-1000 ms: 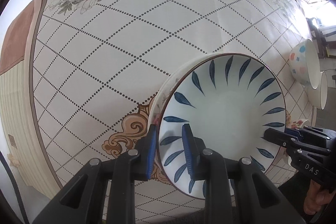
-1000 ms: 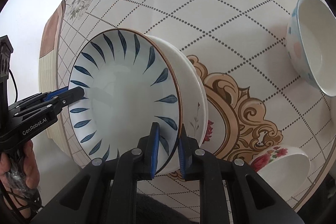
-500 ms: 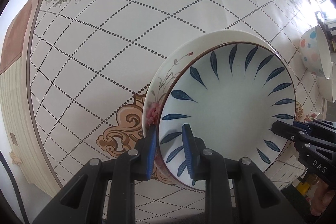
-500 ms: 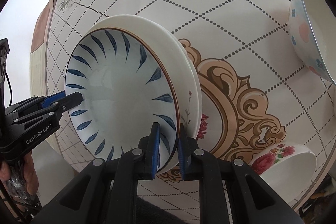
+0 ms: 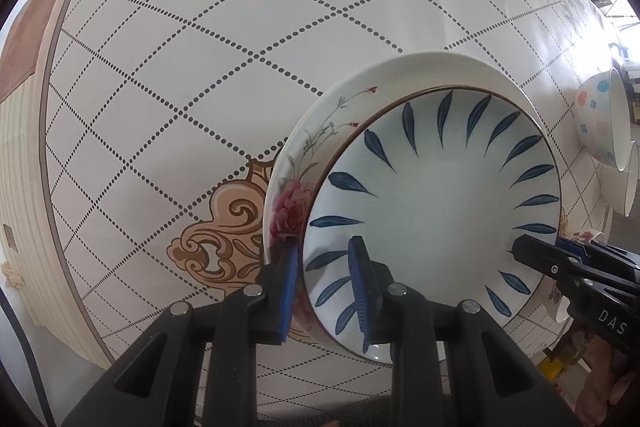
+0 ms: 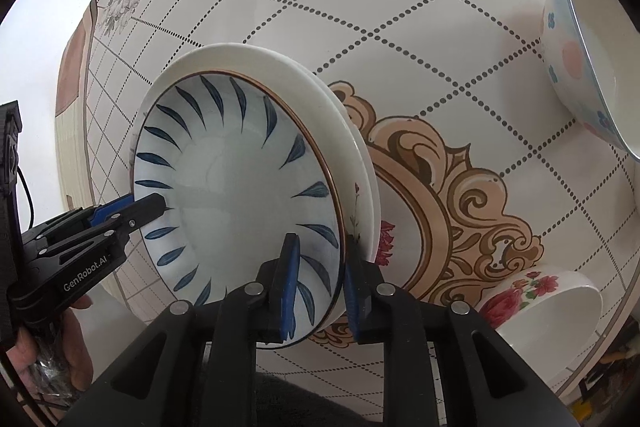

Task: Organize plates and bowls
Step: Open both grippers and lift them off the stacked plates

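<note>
- On the patterned tablecloth [image 5: 224, 75], the blue-leaf plate [image 5: 436, 211] sits nested in the white floral plate [image 5: 320, 147].
- The left gripper [image 5: 326, 279] straddles the blue-leaf plate's near rim, one pad inside and one outside; the jaws are narrowly spread, and contact with the pads cannot be told.
- The right gripper [image 6: 318, 279] straddles the opposite rim; its jaws are opening, with the rim between them.
- A dotted bowl [image 6: 584, 59] lies well apart at the right.
- A rose-patterned bowl [image 6: 548, 307] stands near the right gripper.
</note>
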The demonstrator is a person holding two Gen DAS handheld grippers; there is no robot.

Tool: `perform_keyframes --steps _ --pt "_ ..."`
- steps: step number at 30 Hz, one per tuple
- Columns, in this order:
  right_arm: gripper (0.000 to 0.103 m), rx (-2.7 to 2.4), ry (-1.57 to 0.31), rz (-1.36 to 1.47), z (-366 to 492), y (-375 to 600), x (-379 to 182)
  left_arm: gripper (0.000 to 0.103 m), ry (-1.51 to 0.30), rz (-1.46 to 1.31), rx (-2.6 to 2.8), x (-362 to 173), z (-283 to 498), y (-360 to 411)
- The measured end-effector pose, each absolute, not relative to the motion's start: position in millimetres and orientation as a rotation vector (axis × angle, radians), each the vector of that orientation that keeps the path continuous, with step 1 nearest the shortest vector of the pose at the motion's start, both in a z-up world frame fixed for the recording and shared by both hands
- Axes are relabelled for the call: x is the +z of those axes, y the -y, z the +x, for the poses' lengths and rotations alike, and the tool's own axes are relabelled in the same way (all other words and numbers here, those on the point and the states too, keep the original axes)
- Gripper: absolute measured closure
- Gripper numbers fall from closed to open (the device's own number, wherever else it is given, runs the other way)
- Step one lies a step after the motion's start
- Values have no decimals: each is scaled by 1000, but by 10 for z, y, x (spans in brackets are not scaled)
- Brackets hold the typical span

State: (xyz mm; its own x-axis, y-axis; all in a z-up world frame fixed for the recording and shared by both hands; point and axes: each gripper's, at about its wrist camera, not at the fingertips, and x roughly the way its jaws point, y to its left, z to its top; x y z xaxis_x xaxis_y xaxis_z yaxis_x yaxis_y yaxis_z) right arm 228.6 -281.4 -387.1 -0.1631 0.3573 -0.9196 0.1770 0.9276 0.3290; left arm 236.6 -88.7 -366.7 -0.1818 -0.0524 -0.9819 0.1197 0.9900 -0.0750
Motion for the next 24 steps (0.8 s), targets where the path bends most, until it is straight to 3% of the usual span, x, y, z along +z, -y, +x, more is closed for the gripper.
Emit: perform_keyframes --steps 8,10,11,12,14,18,20,21,24 --pt "60 183 -1750 443 2262 2811 -3820 75 -1737 26 -148 -3574 2340 829" --pt "52 189 -1741 437 2234 2793 -3766 65 -1723 26 -143 -3511 2316 793" --pt "48 195 -1734 431 2217 2774 -3727 55 -1712 31 -140 -3463 2289 785" --pt "39 196 -1726 412 2207 2747 -3682 51 -1699 38 -136 -3425 2290 778" --pt "28 188 -1701 360 2171 2706 -3571 29 -1671 57 -127 -3335 2239 784" --pt "23 145 -1647 221 2103 2564 -3345 23 -1595 101 -101 -3103 2113 795" --pt "12 118 -1608 152 2064 2507 -3216 9 -1559 111 -92 -2976 2040 800" --pt "6 110 -1584 121 2040 2476 -3145 9 -1536 116 -84 -2917 2002 809" --pt "5 81 -1519 51 1941 2408 -2931 9 -1470 122 -61 -2656 1961 817"
